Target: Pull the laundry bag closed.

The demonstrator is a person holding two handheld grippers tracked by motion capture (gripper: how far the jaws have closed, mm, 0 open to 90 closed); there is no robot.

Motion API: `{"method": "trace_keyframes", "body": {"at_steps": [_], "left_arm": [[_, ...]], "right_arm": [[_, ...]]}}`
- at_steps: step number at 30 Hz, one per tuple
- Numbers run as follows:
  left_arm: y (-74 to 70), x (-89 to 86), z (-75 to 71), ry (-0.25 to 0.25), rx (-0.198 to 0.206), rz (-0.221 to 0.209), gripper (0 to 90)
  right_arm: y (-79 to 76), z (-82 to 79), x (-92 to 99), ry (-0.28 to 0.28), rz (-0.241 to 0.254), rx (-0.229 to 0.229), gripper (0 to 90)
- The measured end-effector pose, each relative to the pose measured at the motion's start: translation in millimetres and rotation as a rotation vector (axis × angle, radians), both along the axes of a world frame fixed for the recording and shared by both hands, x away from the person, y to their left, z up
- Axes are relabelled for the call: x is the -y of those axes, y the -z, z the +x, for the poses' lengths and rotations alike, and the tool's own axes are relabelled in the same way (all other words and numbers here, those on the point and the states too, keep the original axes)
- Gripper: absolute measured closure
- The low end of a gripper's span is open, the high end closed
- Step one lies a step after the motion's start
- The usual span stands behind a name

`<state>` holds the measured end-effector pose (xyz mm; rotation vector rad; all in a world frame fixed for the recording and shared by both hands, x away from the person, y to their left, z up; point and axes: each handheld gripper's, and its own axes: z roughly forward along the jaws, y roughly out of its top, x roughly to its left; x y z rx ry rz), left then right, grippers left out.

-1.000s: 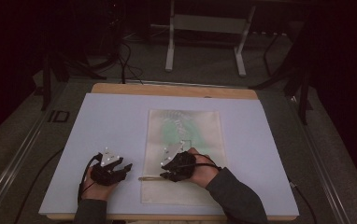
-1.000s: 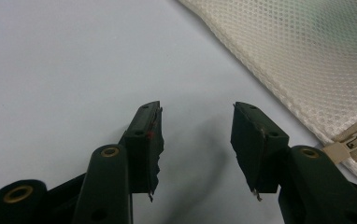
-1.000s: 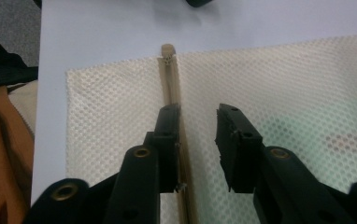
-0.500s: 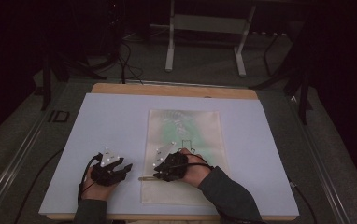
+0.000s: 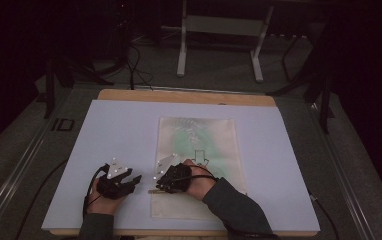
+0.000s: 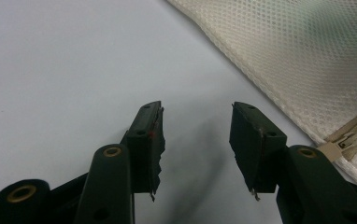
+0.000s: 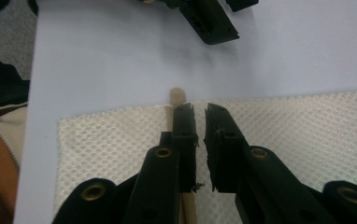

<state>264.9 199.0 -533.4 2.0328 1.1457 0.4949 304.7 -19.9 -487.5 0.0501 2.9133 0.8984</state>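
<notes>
Jaws of the right gripper (image 7: 200,109) have just been closing and now stand nearly together over the white mesh bag (image 7: 307,140), with only a thin slit between them; whether they pinch the mesh or the zipper I cannot tell. Its own view shows what the high view blurs: the beige zipper end (image 7: 177,95) pokes off the bag's edge onto the pale table sheet (image 7: 97,60), just beyond the jaw tips. From above, the right gripper (image 5: 171,179) sits at the near left edge of the bag (image 5: 214,145), which lies flat mid-table with something green faintly visible inside. The left gripper (image 5: 121,181) rests just beside it on the sheet; in its own view the left gripper (image 6: 196,122) is spread wide with nothing between the jaws, and a zipper pull (image 6: 340,145) lies to one side.
</notes>
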Motion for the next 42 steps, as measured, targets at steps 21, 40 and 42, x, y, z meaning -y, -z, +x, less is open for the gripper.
{"method": "trace_keyframes", "body": {"at_steps": [21, 40, 42], "left_arm": [[-1.1, -1.0, -0.6, 0.001, 0.008, -0.006, 53.1], [-1.9, -2.6, -1.1, -0.006, 0.011, -0.01, 53.0], [-2.1, -2.9, -1.1, -0.006, 0.012, -0.011, 53.0]], "right_arm": [[15.0, -6.0, -29.0, -0.019, -0.02, -0.029, 80.5], [27.0, -3.5, -43.2, -0.006, -0.056, -0.034, 80.7], [25.5, -3.0, -41.6, 0.003, -0.038, -0.047, 80.7]]}}
